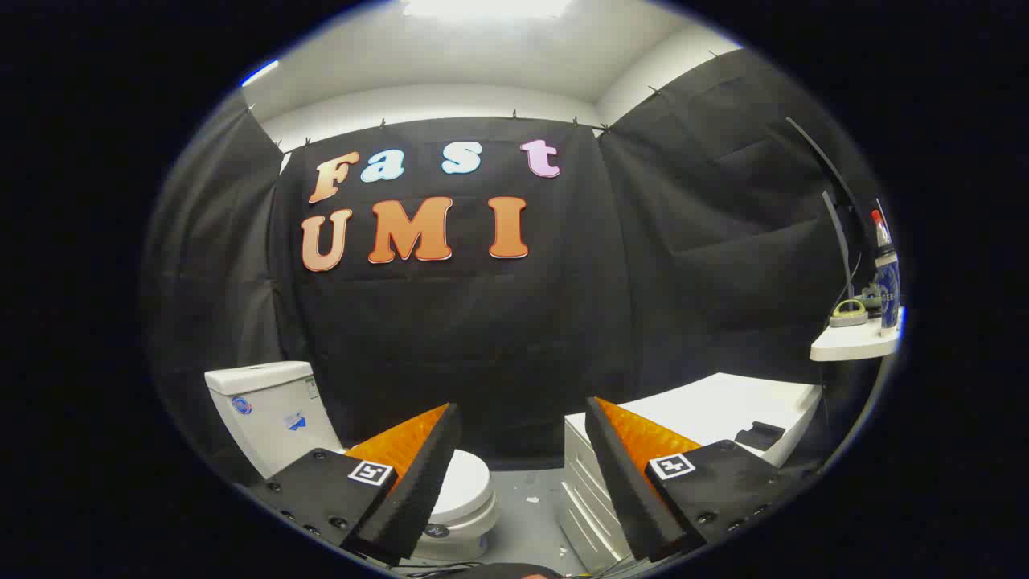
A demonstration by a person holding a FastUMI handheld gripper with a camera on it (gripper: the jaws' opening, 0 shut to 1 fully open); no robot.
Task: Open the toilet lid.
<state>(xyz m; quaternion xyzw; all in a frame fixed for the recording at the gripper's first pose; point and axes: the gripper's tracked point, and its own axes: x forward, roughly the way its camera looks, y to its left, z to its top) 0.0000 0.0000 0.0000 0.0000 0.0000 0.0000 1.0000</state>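
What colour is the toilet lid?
White, like the tank; the toilet lid lies closed, beyond the open gripper. Best seen in the gripper view.

White toilet lid [469,482] lies shut, flat.

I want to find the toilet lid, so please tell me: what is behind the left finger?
Behind the left finger are the closed toilet lid and the tank. The finger covers the lid's left part. The open gripper holds nothing.
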